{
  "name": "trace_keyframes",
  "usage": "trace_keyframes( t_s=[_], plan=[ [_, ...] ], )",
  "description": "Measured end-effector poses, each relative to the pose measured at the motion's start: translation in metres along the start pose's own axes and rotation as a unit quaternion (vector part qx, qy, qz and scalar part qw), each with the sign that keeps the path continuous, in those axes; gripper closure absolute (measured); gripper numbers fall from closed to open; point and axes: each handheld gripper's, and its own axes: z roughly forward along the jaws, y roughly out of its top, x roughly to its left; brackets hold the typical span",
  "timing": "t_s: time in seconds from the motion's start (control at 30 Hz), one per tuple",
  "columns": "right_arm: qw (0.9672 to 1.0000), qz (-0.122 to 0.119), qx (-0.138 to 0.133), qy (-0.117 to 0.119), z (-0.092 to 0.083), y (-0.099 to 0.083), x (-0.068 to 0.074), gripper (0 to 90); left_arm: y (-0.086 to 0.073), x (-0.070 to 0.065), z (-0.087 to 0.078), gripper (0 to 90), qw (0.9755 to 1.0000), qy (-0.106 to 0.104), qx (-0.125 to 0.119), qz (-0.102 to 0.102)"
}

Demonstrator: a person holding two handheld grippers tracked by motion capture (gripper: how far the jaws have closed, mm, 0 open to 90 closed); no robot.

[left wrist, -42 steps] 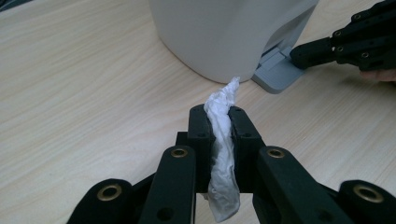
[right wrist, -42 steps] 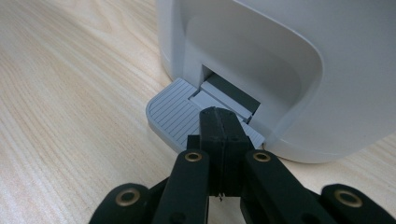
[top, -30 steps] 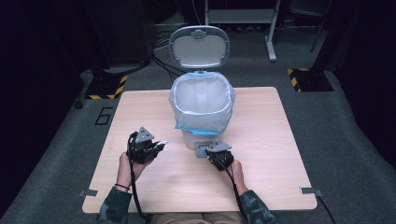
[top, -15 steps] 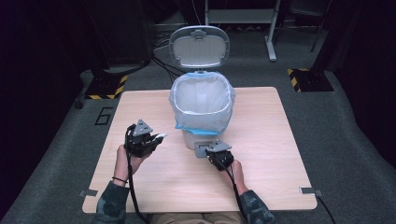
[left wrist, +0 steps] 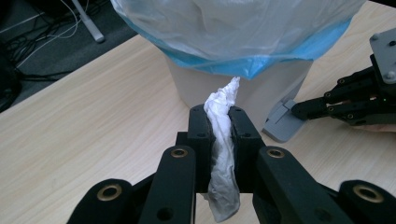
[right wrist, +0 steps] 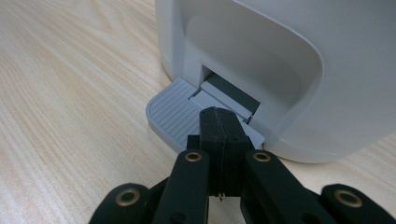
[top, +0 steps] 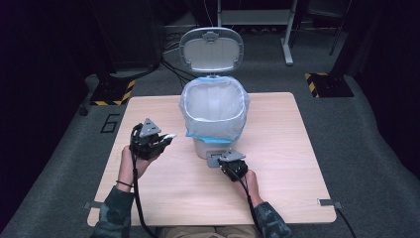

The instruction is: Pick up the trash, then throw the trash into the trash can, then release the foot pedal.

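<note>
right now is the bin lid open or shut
Open: the grey hinged lid stands upright behind the white pedal bin, whose bag-lined mouth is exposed.

Closed right gripper [right wrist: 218,122] on bin pedal [right wrist: 173,116]

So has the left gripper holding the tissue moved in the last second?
Yes. The left gripper has drifted slightly away from the bin, toward the table's left edge.

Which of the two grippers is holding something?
The left gripper: its jaws clamp a crumpled white tissue. The right gripper is shut with nothing between its jaws, over the bin's pedal.
</note>
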Motion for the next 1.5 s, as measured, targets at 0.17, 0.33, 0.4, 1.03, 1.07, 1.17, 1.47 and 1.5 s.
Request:
trace_keyframes(
  t_s=[0.17,0.33,0.4,1.03,1.07,1.17,1.47,1.5],
  plan=[
    [1.0,0.001,0.0,0.0,0.0,0.0,0.0,90.0,0.009,0.002,-0.005,81.5,0.9999,0.003,-0.004,0.009],
    [1.0,0.001,0.0,0.001,0.0,0.0,0.0,90.0,0.021,0.005,-0.011,81.5,0.9998,0.005,-0.008,0.017],
    [1.0,0.001,0.0,0.0,0.0,0.0,0.0,90.0,0.026,0.006,-0.013,81.5,0.9997,0.006,-0.011,0.022],
    [1.0,0.008,-0.002,0.005,0.0,0.0,0.001,90.0,0.061,0.006,-0.026,81.5,0.9984,0.017,-0.021,0.049],
    [1.0,0.008,-0.002,0.005,0.0,0.0,0.001,90.0,0.062,0.005,-0.027,81.5,0.9984,0.017,-0.021,0.049],
    [1.0,0.008,-0.002,0.006,0.0,0.0,0.001,90.0,0.068,0.005,-0.027,81.5,0.9982,0.019,-0.023,0.052],
    [1.0,0.007,-0.002,0.006,0.0,0.0,0.001,90.0,0.085,0.005,-0.029,81.5,0.9975,0.021,-0.023,0.063],
    [0.9999,0.007,-0.002,0.006,0.0,0.0,0.001,90.0,0.087,0.005,-0.029,81.5,0.9973,0.022,-0.022,0.067]
  ],
)
